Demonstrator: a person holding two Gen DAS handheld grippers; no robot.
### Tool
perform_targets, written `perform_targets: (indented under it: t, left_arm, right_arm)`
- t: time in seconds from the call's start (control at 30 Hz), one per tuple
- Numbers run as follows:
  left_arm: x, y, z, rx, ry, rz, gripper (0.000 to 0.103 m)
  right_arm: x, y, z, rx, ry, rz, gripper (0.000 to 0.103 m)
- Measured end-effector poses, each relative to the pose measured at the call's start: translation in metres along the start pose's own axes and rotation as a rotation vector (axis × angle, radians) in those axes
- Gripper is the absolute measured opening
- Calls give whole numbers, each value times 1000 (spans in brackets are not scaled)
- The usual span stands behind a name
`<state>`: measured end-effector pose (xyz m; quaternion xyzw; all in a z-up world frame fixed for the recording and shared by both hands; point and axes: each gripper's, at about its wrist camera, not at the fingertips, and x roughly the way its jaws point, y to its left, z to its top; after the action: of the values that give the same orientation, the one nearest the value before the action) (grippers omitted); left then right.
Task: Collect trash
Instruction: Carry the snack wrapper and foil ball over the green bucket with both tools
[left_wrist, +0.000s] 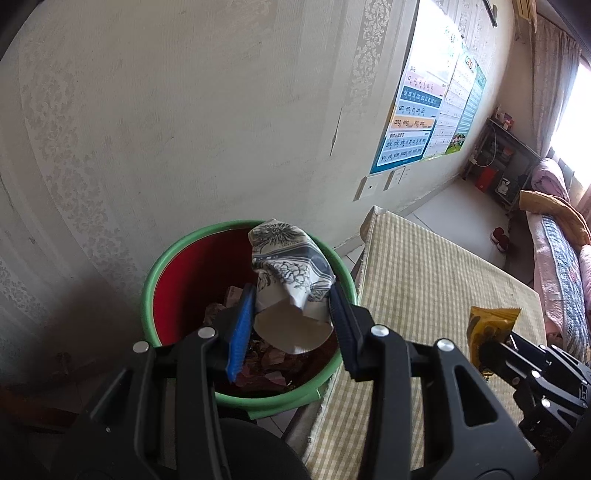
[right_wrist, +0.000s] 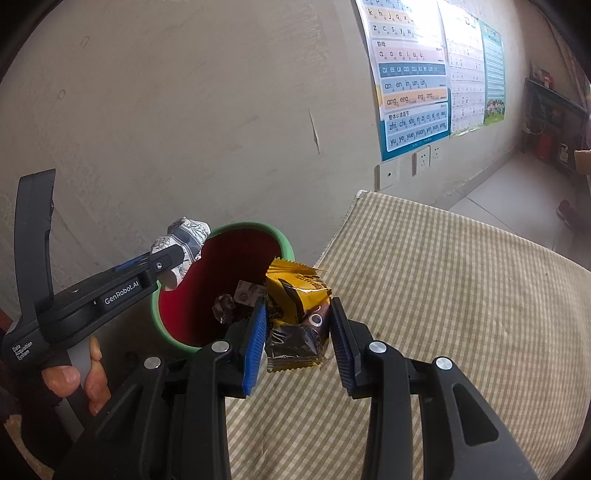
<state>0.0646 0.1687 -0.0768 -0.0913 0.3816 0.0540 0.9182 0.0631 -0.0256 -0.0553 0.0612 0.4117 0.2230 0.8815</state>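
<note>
Left gripper (left_wrist: 291, 314) is pinching a crumpled patterned paper wrapper (left_wrist: 291, 273), fingers (left_wrist: 242, 325) closed on both its sides. I've got it hanging over the open mouth of the trash bucket (left_wrist: 162, 266), green rim, red inside. Bucket sits on the floor against the wall, just beside the table's left edge. Scraps of paper and wrappers (left_wrist: 266, 365) already lie in the bottom.

Right gripper (right_wrist: 297, 332) is pinching a yellow-and-brown snack packet (right_wrist: 295, 314), fingers (right_wrist: 255, 343) pressed on its flanks. Packet sits above the checked tablecloth (right_wrist: 443, 295) near the table's left edge, right next to the bucket rim; can't tell if its bottom touches the cloth.

In the right wrist view, my hand (right_wrist: 77, 376) shows on the left gripper's handle. Pinyin posters (right_wrist: 413, 85) on the wall behind.
</note>
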Motion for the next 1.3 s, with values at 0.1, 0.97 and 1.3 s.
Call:
perform_targets:
  t: [0.1, 0.97, 1.3]
  left_arm:
    - [3, 5, 0, -10, 2, 9, 39]
    - [19, 32, 7, -28, 23, 53, 39]
    - [29, 35, 9, -16, 37, 72, 39]
  right_arm:
    - [4, 2, 1, -2, 7, 6, 35]
    - [39, 27, 13, -43, 48, 51, 35]
    - [50, 31, 19, -48, 55, 60, 35]
